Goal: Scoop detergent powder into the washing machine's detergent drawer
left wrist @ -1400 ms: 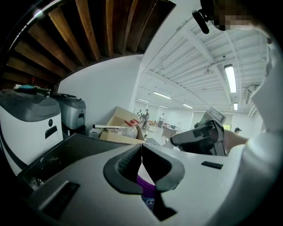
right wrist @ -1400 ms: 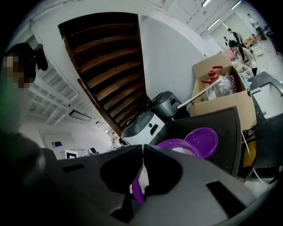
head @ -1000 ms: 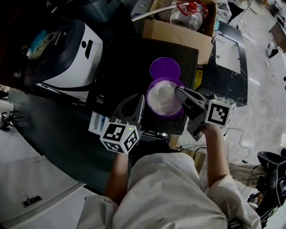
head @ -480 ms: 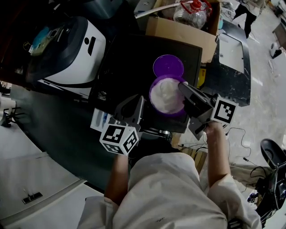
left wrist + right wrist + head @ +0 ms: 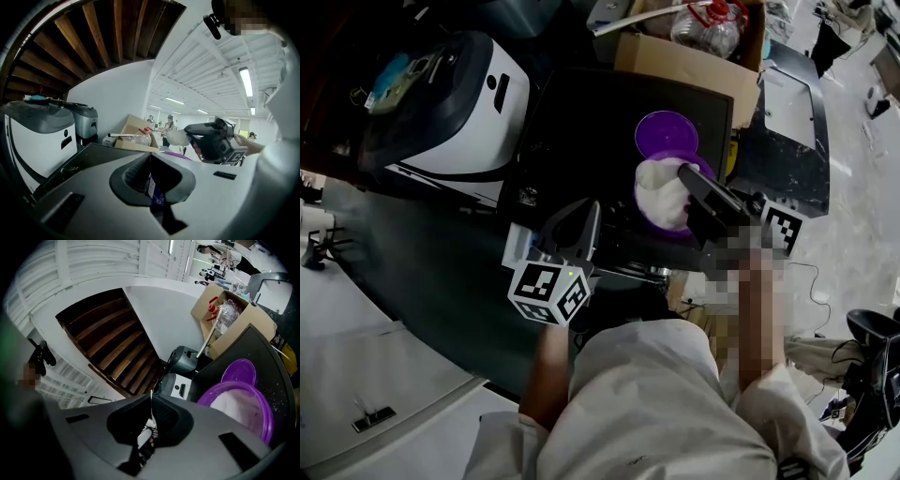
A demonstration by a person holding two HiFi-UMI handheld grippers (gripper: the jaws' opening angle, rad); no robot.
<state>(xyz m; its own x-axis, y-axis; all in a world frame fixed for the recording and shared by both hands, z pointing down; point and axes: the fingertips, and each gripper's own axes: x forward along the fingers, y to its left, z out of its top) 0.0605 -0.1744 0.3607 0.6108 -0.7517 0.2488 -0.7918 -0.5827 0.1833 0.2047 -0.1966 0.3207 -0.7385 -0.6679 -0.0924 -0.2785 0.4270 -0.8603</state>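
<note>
A purple tub (image 5: 675, 223) of white powder stands on the black machine top (image 5: 581, 122), and its purple lid (image 5: 666, 134) lies just behind it. My right gripper (image 5: 684, 171) is over the tub, shut on a thin white scoop handle (image 5: 151, 414). A heap of white powder (image 5: 659, 180) sits at its tip and also shows in the left gripper view (image 5: 177, 137). My left gripper (image 5: 587, 210) hovers to the left of the tub. It is shut on a thin purple piece with a white label (image 5: 156, 191). A white drawer-like part (image 5: 516, 251) juts out at the machine's front left.
A white and black appliance (image 5: 459, 103) stands to the left of the machine. Behind it is a cardboard box (image 5: 684, 58) holding a clear bottle with a red cap (image 5: 710, 26). A dark panel (image 5: 787, 131) lies to the right. The person's torso fills the lower frame.
The right gripper has come up out of the tub's middle with a heap of powder at its tip. The head view has shifted a little; the left gripper holds its place.
</note>
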